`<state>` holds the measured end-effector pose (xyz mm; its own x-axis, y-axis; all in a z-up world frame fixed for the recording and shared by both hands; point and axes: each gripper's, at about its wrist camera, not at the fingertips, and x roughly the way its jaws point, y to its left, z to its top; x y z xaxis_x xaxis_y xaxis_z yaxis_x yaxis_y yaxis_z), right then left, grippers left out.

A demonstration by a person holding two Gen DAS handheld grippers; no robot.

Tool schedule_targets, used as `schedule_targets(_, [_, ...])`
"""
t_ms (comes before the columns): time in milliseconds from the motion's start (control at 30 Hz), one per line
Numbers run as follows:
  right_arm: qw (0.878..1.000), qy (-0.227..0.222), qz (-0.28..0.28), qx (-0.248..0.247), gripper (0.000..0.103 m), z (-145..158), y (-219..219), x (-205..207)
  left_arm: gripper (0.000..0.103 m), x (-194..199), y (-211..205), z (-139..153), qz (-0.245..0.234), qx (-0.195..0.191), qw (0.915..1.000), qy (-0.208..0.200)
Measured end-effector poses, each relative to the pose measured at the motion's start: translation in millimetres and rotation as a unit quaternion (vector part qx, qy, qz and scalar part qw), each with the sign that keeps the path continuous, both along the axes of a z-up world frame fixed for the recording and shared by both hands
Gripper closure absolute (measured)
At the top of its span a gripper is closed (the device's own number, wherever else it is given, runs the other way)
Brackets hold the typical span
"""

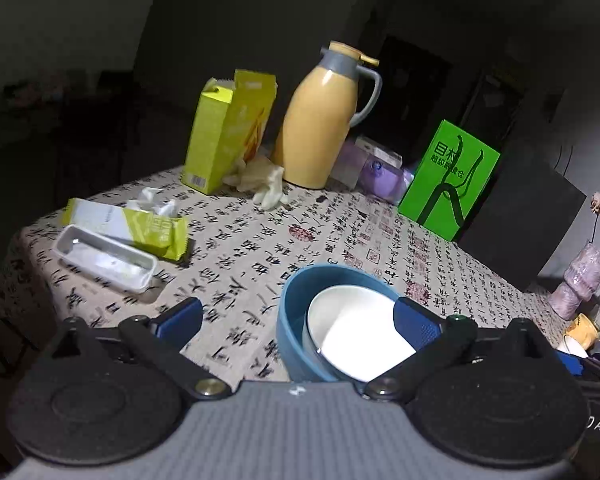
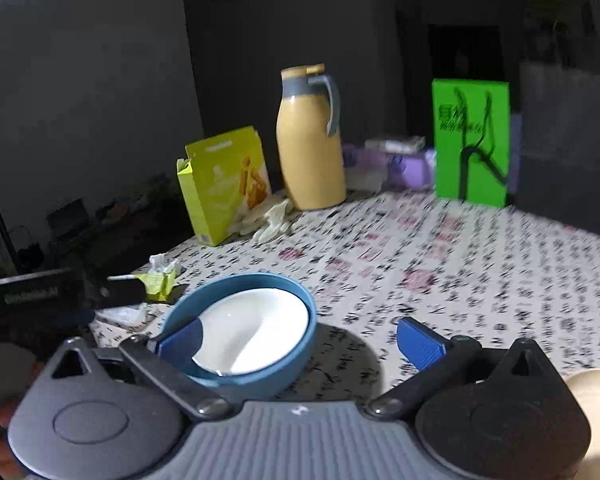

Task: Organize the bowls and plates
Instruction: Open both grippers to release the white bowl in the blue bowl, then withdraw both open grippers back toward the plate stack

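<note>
Room: dark, dim walls behind table.
Table: calligraphy-print tablecloth [image 1: 300, 236].
Blue bowl [image 1: 290, 320]: near edge, 6 o'clock in left wrist view; white bowl [image 1: 352, 328] nested inside it.
Left gripper [image 1: 300, 318]: jaws wide apart, right fingertip over blue bowl's rim, holding nothing.
Right gripper [image 2: 300, 340]: jaws wide apart, left fingertip over bowls at 7 o'clock, holding nothing.
Far side, 12 o'clock: yellow thermos jug [image 1: 324, 120], open yellow-green carton [image 1: 228, 132] at 11, green box [image 1: 450, 180] at 2.
Left, 9 o'clock: tissue pack [image 1: 132, 228], white plastic tray [image 1: 104, 258].
</note>
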<state>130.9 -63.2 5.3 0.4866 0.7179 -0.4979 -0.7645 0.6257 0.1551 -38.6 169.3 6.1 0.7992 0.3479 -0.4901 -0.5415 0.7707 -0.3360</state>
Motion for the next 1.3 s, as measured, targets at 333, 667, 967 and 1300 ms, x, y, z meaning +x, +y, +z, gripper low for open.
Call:
schedule_targets(333, [0.998,-0.044,-0.037,0.014,0.000,-12.1,-60.4,-54.8,0.000,-45.7,-58.2,-17.8,-0.011,0.046,0.9985,-0.027])
schedule_targets(667, [0.993,-0.080,-0.079,0.019,0.000,-16.4,-123.7,-96.1,0.000,-67.8,-105.2,-32.1,-0.055,0.069,0.9949,-0.049])
schedule_targets(967, [0.982,-0.150,-0.111,0.029,0.000,-23.7,-169.2,-128.4,0.000,-74.6,-134.3,-47.7,-0.098,0.075,0.9902,-0.065])
schedule_targets(1300, [0.981,-0.120,-0.133,0.070,0.000,-25.3,-202.8,-107.9,0.000,-73.5,-141.9,-53.3,-0.118,0.081,0.9873,-0.069])
